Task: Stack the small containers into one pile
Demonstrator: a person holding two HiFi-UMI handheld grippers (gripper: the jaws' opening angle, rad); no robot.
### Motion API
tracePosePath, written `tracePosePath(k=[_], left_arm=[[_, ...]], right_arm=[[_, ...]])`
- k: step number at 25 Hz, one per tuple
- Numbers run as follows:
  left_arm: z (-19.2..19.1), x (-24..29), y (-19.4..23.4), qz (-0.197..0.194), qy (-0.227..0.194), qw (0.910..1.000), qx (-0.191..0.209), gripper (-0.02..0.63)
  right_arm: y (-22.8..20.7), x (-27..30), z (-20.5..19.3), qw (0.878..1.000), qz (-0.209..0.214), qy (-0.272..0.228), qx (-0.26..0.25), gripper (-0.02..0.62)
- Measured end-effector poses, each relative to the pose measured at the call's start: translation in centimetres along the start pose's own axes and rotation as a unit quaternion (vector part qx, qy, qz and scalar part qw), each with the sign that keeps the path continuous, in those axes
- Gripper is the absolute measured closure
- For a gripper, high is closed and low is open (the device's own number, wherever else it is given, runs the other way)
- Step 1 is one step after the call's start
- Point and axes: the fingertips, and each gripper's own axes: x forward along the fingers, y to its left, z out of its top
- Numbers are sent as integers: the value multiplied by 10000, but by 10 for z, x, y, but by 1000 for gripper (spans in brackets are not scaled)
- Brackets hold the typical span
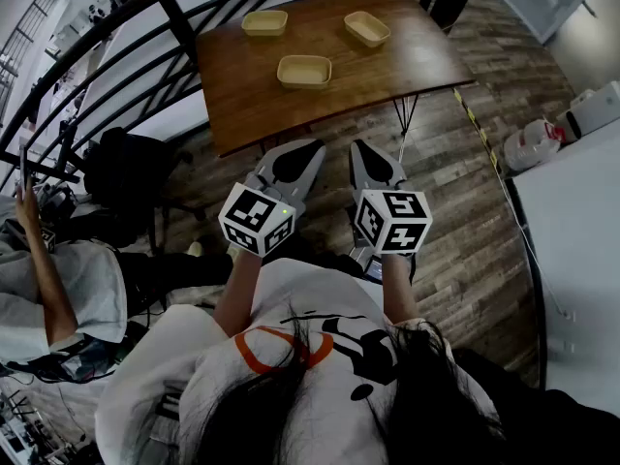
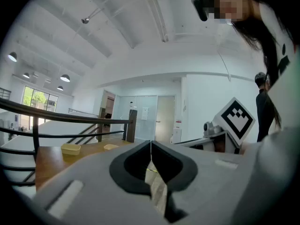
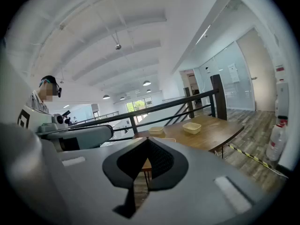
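Head view looks down on a wooden surface (image 1: 387,66) carrying three small beige containers, all apart: the left container (image 1: 264,22) and the right container (image 1: 367,28) at the far side, the near container (image 1: 304,71) between them and closer. None is stacked. The left claw (image 1: 312,147) and the right claw (image 1: 360,147) hang side by side above the plank floor, short of the surface's near edge, each with its marker cube toward the person. Another person (image 1: 48,279) sits off to the left.

Left gripper view has the left claw (image 2: 150,142) pressed shut, tips meeting, nothing between them. Beyond it, one small container (image 2: 71,148) and another small container (image 2: 111,147) sit on the surface (image 2: 47,159), with a black railing (image 2: 56,118) behind them.

Right gripper view shows the right claw (image 3: 146,138) closed as well and empty. Two small containers (image 3: 192,128) (image 3: 156,130) rest on the surface (image 3: 215,134) ahead, well apart from the claw. A plastic jug (image 3: 276,142) stands on the floor at right.
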Motion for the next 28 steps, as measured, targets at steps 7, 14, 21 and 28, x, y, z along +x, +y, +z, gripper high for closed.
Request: tracePosePath(k=[7, 14, 21, 28], left_arm=[[-4, 2, 3, 75, 41, 10000, -17, 606], [-12, 3, 13, 282, 138, 9995, 49, 606], [-15, -5, 34, 575, 154, 9982, -57, 606], [-24, -1, 79, 726, 220, 9970, -164, 606]], right_arm=[[-2, 3, -6, 10000, 28, 8, 33, 575], [-5, 13, -13, 9998, 185, 56, -22, 574], [-3, 26, -20, 9991, 280, 273, -143, 574], [1, 71, -21, 9982, 391, 431, -156, 571]])
